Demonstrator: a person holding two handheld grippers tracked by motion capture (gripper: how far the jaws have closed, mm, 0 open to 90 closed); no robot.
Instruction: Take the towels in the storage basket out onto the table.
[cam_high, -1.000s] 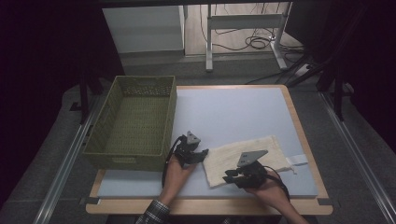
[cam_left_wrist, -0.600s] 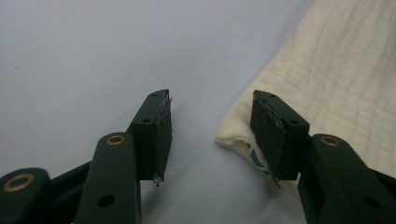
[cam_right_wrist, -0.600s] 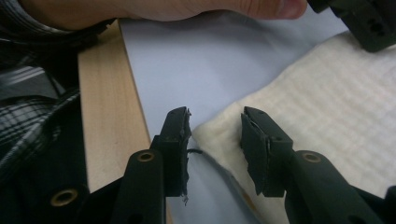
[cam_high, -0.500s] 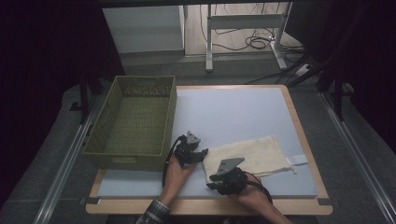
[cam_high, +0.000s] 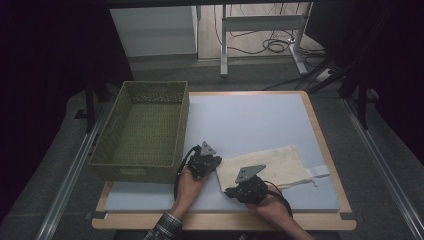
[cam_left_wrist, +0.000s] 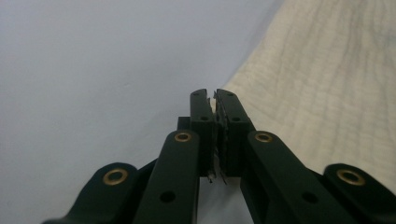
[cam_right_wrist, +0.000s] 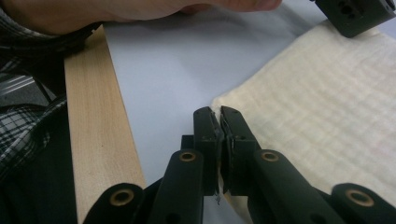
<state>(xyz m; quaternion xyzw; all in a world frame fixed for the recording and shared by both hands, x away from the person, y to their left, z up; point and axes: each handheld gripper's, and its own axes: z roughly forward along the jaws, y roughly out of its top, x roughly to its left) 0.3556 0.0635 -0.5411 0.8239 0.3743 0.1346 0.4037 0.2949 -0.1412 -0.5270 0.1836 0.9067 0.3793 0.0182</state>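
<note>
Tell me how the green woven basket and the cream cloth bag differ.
The green woven basket stands rigid with raised walls; the cream cloth bag lies flat and limp. The basket sits at the blue mat's left edge, untouched; the bag lies near the front, with the left gripper and right gripper at its left corners. Both are roughly rectangular.

A green woven basket (cam_high: 140, 132) sits empty on the pale blue table (cam_high: 250, 120), left side.

Black tongs (cam_left_wrist: 215, 100) w/ brass screws, grey plate tops, cables; plaid sleeve (cam_right_wrist: 18, 116).
</note>
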